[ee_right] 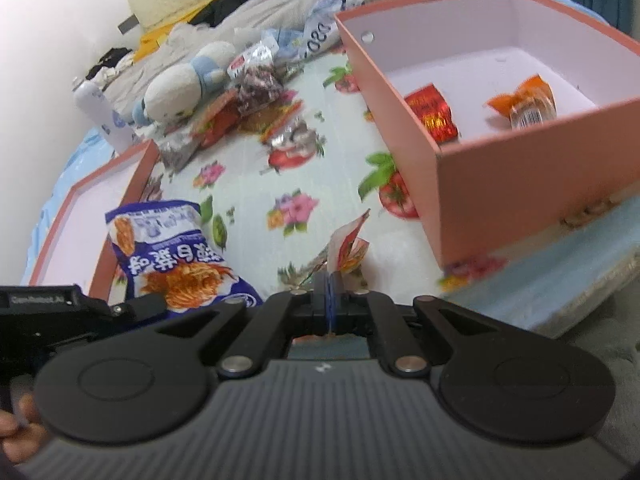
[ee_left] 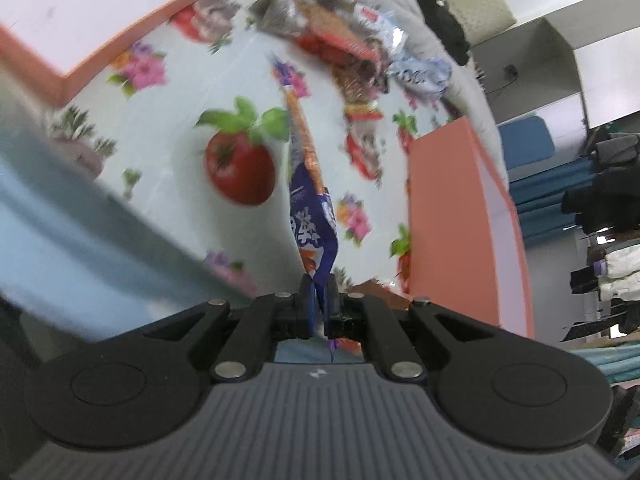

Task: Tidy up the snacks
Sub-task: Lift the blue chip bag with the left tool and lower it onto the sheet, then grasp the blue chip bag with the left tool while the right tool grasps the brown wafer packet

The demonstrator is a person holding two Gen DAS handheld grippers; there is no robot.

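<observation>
Open floral cloth lies ahead of both grippers, between two pink boxes. The left gripper is clamped on a purple bag. The right gripper pinches a small orange packet.

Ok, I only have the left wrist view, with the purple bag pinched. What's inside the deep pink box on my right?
Observer: Two snacks lie in the box: a red packet and an orange packet.
Operator: Is the right gripper free?
Observer: No. The right gripper is shut on a small packet.
Operator: I see my bag edge-on. How does it look from there?
Observer: The bag shows its broad printed face, with an orange noodle picture. The left gripper pinches it at one edge.
</observation>
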